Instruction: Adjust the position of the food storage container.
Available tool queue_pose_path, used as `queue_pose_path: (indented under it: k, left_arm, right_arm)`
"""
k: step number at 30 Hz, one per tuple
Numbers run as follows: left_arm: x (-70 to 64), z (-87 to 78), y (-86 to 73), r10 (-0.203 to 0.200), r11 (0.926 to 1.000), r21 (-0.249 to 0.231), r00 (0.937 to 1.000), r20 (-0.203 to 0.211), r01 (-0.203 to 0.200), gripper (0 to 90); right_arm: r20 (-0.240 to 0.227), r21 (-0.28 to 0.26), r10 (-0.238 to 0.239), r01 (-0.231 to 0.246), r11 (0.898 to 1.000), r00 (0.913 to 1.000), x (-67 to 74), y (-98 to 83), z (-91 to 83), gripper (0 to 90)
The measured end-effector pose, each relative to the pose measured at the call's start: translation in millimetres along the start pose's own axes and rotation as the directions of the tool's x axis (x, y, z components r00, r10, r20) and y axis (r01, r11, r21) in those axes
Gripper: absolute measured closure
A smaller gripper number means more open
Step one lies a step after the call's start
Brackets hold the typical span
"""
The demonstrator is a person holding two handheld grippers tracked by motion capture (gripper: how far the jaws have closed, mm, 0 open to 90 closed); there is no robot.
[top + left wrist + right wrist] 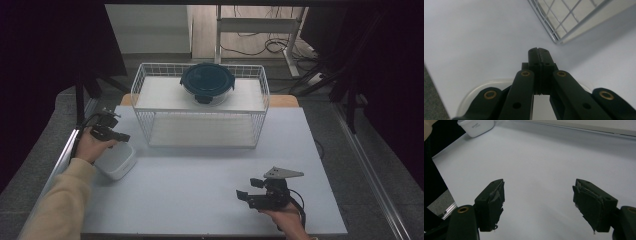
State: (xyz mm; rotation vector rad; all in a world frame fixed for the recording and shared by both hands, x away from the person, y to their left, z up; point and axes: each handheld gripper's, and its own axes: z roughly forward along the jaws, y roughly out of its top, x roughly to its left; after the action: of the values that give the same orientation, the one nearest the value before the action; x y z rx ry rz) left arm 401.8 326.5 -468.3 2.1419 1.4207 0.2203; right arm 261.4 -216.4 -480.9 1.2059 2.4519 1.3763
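Even, soft light whitens the bench, darkness surrounds it, and the nearest tongs look slightly blurred.

- Grippers: two, the left gripper and the right gripper.
- White wire basket: one.
- Round container with dark lid: one.
- White tub: one.
- Worktop: one.

A white wire basket stood at the back of the white table with a dark-lidded round container on top. The left gripper hovered just above a white tub at the left edge. The right gripper — well apart — sat low near the front edge.
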Motion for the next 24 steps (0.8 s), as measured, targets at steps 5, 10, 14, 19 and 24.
queue_pose_path:
  k: [5, 10, 14, 19, 24]
  left_arm:
    - [24.9, -29.3, -6.6, -0.075, 0.9932, -0.092, 0.9963, -0.041, 0.071, 90.0]
    - [46.2, -36.2, -17.9, -0.136, 0.9869, -0.099, 0.9875, -0.080, 0.127, 90.0]
    - [54.7, -33.3, -25.8, -0.144, 0.9881, -0.071, 0.9829, -0.115, 0.137, 90.0]
    - [67.4, -23.8, -39.4, -0.180, 0.9832, -0.050, 0.9776, -0.108, 0.176, 90.0]
    - [66.2, -19.9, -43.9, -0.158, 0.9874, -0.026, 0.9831, -0.093, 0.156, 90.0]
  right_arm:
    - [-0.001, -0.005, -0.001, 0.001, 1.000, 1.0000, 0.0, 0.5, -0.8, 25.1]
    - [0.000, -0.002, 0.001, -0.001, 1.000, 1.0000, 0.3, 0.1, 0.2, 25.1]
    - [0.001, -0.002, 0.002, -0.002, 1.000, 1.0000, 0.3, 0.1, 0.1, 25.1]
    - [0.003, 0.000, 0.003, -0.003, 1.000, 1.0000, 0.0, -0.3, 1.1, 25.0]
    - [0.001, 0.002, 0.002, -0.002, 1.000, 1.0000, -0.4, -0.4, 1.8, 25.1]
